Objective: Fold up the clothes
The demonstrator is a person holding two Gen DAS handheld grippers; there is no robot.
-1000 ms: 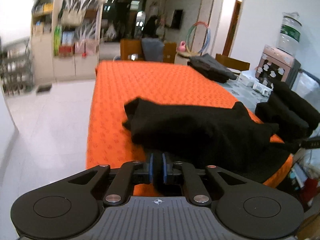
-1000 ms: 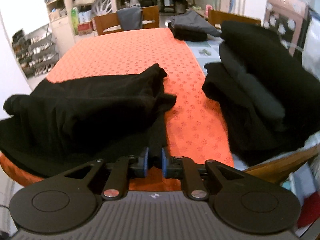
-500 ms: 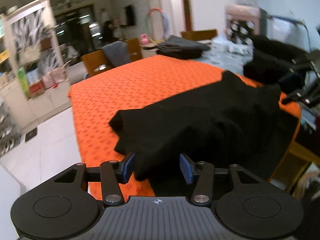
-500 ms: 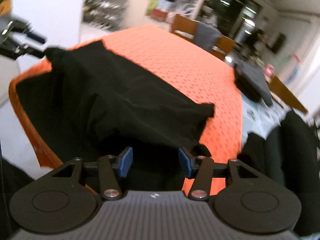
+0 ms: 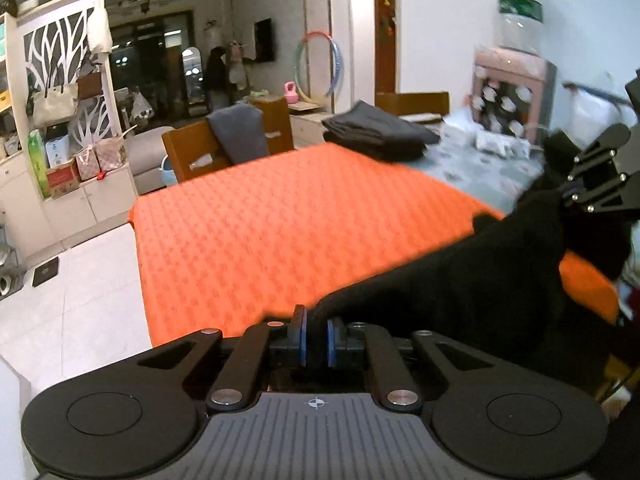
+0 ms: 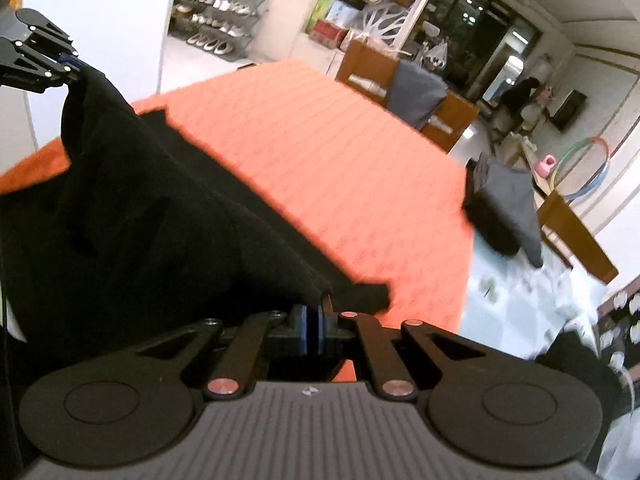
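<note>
Your left gripper [image 5: 314,336] has its fingers clenched on a fold of the black garment [image 5: 460,296], the blue pads pinching the cloth at the near edge of the bench [image 5: 280,216]. Your right gripper [image 6: 314,330] is likewise clenched on black cloth, with only a thin sliver of fabric between its pads. The garment [image 6: 140,216] is stretched between the two grippers and raised off the orange cover; its edge runs as a taut ridge from one grip to the other, and the rest hangs down over the near side of the bench. In the left wrist view your right gripper [image 5: 596,184] shows at the right edge with cloth bunched at its tip. In the right wrist view your left gripper [image 6: 44,64] shows at the upper left, cloth hanging from it. Most of the orange cover beyond the garment lies bare. At the far right corner of the bench sits a folded dark pile [image 5: 376,136], with a grey piece on top. A grey cloth [image 5: 238,132] is draped over a chair [image 5: 192,156] behind the bench. The right wrist view is slightly blurred.
</note>
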